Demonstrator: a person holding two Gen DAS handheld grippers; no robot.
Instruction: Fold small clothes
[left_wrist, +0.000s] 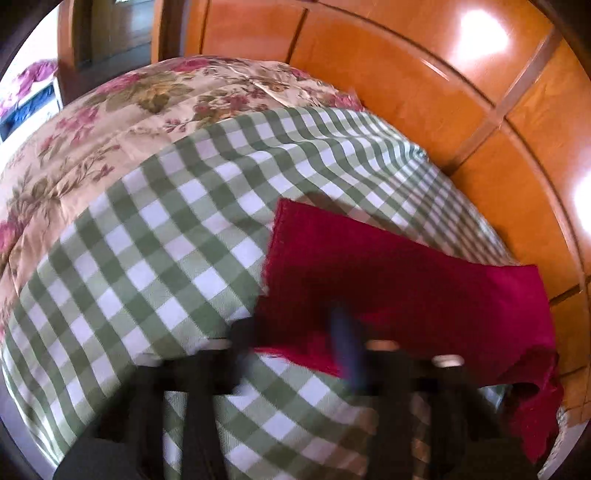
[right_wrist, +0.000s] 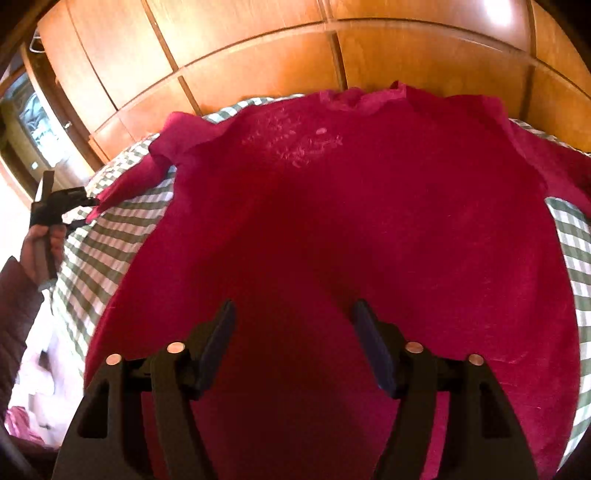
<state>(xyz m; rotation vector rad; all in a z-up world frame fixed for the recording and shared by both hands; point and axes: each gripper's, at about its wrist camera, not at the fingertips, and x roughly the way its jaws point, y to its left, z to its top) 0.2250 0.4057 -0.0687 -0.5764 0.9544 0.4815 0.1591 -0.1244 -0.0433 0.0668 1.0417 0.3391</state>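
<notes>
A red long-sleeved shirt (right_wrist: 351, 229) lies spread flat on a green-and-white checked cloth (right_wrist: 110, 229), collar at the far side. My right gripper (right_wrist: 293, 314) is open and empty, just above the shirt's lower body. My left gripper (right_wrist: 83, 212) is at the end of the shirt's left sleeve (right_wrist: 125, 184). In the left wrist view the sleeve (left_wrist: 388, 280) lies across the blurred fingers of the left gripper (left_wrist: 295, 328); whether they pinch it I cannot tell.
A wooden wardrobe (right_wrist: 258, 55) stands close behind the bed. A floral quilt (left_wrist: 110, 122) lies under the checked cloth (left_wrist: 147, 258). A person's hand (right_wrist: 40, 247) holds the left gripper at the bed's left edge.
</notes>
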